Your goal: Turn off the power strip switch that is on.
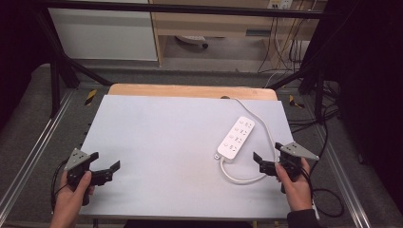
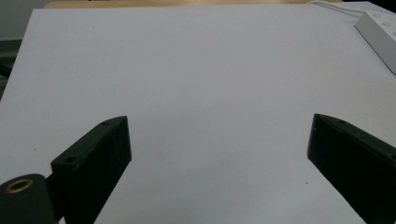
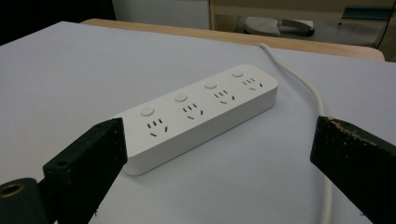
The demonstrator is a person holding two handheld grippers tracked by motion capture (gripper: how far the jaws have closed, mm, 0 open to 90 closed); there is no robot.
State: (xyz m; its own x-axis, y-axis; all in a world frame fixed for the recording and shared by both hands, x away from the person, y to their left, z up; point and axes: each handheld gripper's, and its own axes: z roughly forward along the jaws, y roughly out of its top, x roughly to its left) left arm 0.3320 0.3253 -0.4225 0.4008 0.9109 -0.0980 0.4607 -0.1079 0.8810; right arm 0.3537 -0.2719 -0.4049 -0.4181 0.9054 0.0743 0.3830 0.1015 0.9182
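Note:
A white power strip with several sockets and buttons lies on the right half of the white tabletop. Its white cord loops off the near end and curves along the right side to the far edge. My right gripper is open just right of the strip's near end, nothing between its jaws. In the right gripper view the power strip lies close ahead of that open gripper, the cord to its right. My left gripper is open at the near left, over bare tabletop, far from the strip.
A wooden table edge shows behind the white top. Black frame bars stand around the table. Loose cables lie on the floor at the right. A wooden cabinet stands at the back.

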